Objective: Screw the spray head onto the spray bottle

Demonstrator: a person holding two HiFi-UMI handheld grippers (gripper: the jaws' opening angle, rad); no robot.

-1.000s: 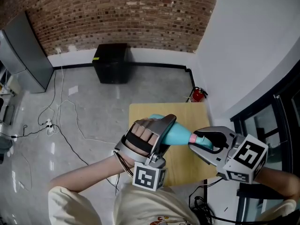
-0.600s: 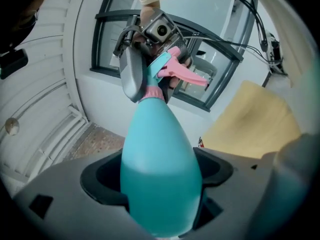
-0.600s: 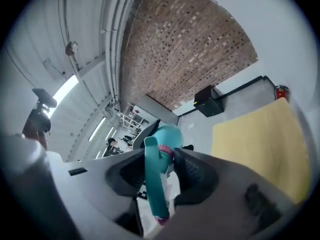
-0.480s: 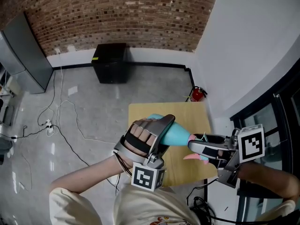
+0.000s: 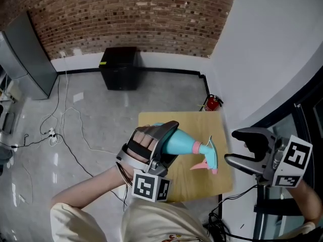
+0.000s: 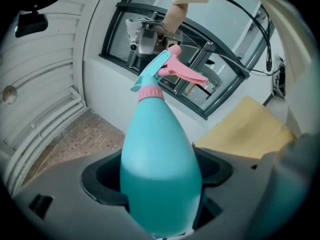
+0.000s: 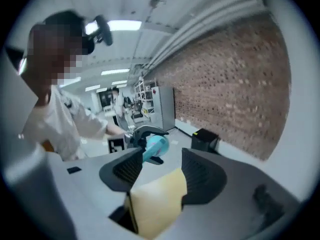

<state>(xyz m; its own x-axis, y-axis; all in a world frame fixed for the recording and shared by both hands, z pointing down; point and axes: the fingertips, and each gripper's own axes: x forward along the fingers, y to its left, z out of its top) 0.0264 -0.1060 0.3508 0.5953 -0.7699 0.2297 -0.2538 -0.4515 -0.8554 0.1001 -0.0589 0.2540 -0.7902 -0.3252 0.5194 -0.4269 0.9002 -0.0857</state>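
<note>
Head view: left gripper [image 5: 164, 137] fingers are clenching the spray bottle [image 5: 180, 143] belly; right gripper [image 5: 241, 147] fingers, just opening, are hanging empty near the spray head [image 5: 207, 158]. Probably light, slick plastic; grab the head's base.

Bottle [image 5: 177, 142] in L gripper [image 5: 162, 141] over table [image 5: 202, 121]; extinguisher [image 5: 212, 102] behind table; box [image 5: 120, 67] at wall [image 5: 126, 14].
</note>
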